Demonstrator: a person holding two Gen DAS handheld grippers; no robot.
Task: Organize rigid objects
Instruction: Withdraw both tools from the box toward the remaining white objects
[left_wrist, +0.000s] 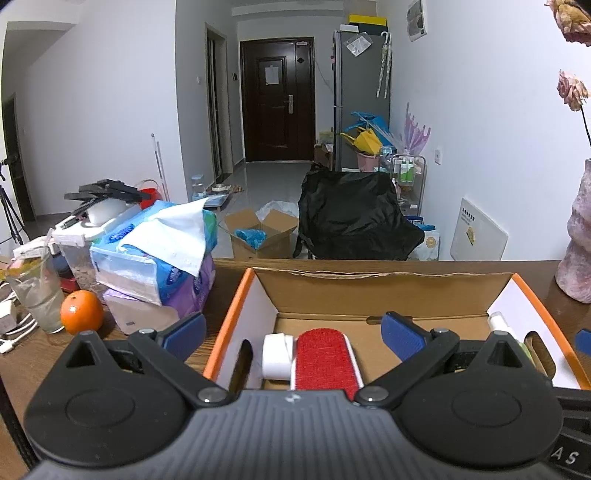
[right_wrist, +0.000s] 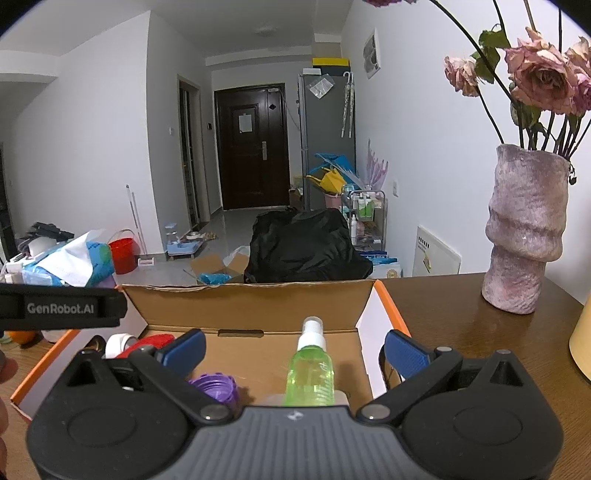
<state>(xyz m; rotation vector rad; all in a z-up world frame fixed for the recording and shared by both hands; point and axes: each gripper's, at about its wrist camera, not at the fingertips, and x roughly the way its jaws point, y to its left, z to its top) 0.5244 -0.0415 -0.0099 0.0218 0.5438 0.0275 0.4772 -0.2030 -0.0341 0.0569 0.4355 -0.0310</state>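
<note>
Green plastic spray bottle (right_wrist: 310, 373) and red lint brush (left_wrist: 322, 360) lie boxed; our claws (both spread, empty) hover, needing another item.

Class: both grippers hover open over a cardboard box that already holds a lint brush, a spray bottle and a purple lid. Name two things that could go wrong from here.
1. The spray bottle lies between the right gripper's open fingers; closing on its round body might make it slip or roll.
2. The left gripper and right gripper share the box; reaching together, they might collide.
</note>
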